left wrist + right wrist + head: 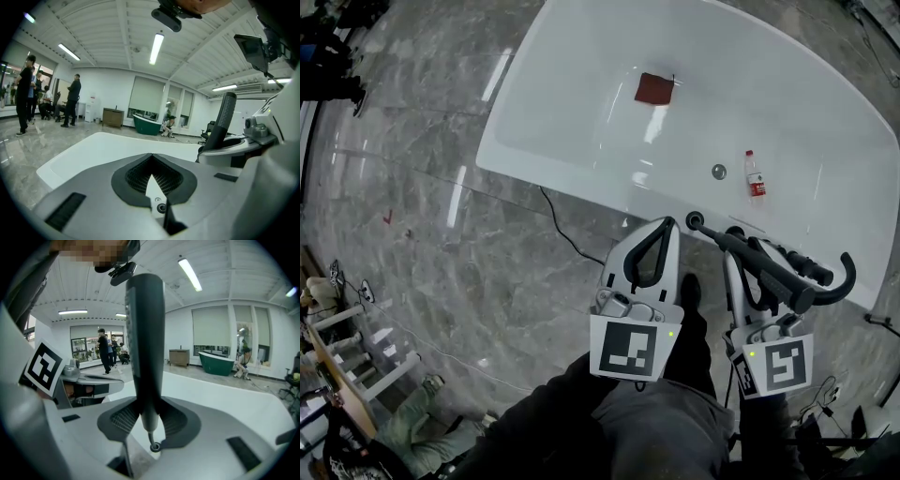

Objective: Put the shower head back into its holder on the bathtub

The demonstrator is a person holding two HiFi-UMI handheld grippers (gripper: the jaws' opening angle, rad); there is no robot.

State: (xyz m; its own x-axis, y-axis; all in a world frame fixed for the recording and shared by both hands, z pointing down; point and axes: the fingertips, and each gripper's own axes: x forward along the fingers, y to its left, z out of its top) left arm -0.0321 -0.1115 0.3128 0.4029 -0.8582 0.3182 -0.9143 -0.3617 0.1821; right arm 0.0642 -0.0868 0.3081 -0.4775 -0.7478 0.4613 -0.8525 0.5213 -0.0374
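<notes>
The shower head is held in the right gripper, whose jaws are clamped on the lower part of its dark handle. The handle is seen standing upright across the jaws, with its thin ringed end below them. The left gripper is closed with nothing between its jaws, and is carried just beside the right one. In the head view both are held over the near rim of the tub. A dark round fitting is noted on that rim, just ahead of the jaws and between the two grippers. It is judged to be the holder, though this cannot be confirmed. The handle's thin end is directed toward it, and the right gripper is the nearer.
</notes>
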